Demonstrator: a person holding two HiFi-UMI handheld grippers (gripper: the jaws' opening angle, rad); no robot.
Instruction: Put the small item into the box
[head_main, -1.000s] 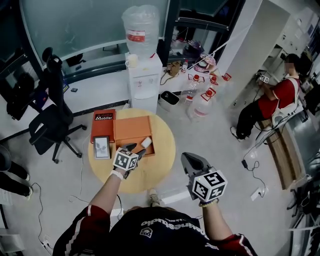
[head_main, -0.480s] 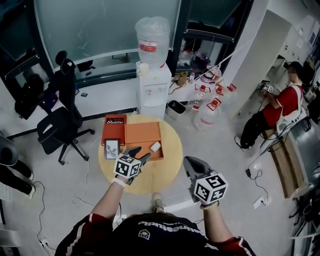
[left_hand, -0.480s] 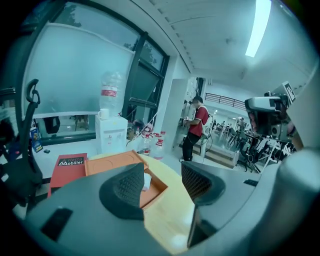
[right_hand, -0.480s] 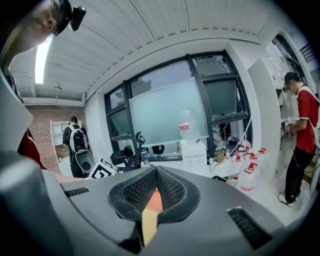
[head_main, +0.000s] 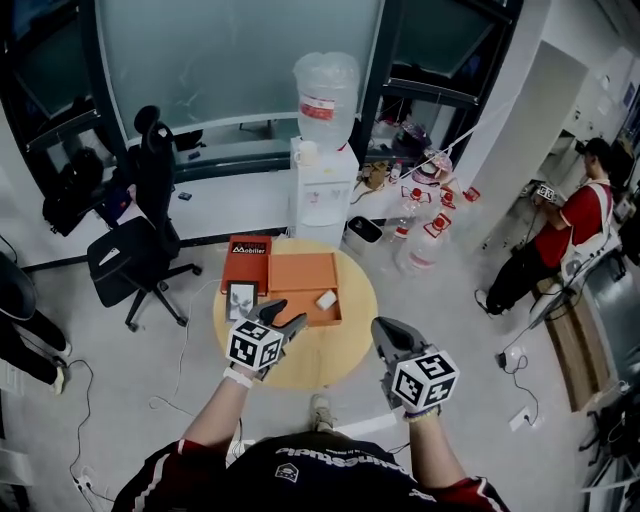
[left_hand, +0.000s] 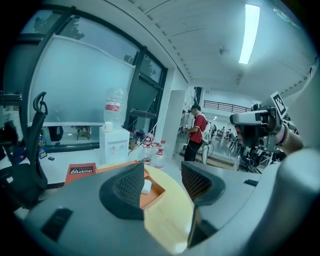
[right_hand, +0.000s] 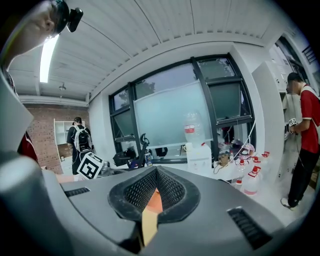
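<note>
Short of the box (head_main: 300, 275), left hand-held gripper (head_main: 282, 314) has withdrawn.

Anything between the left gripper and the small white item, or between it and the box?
Nothing visible does. The small white item already lies inside the open orange box. The left gripper hovers over the table just short of the box, jaws apart and empty; only the box's low near wall lies between.

The box (head_main: 305, 285) is orange. The small item (head_main: 326, 300) is white. The round table (head_main: 345, 350) is pale yellow. The lid (head_main: 247, 258) is red with white letters. The left gripper (head_main: 283, 322) and right gripper (head_main: 386, 331) are grey, and their cubes have black and white squares. The water cooler (head_main: 322, 195) is white.
</note>
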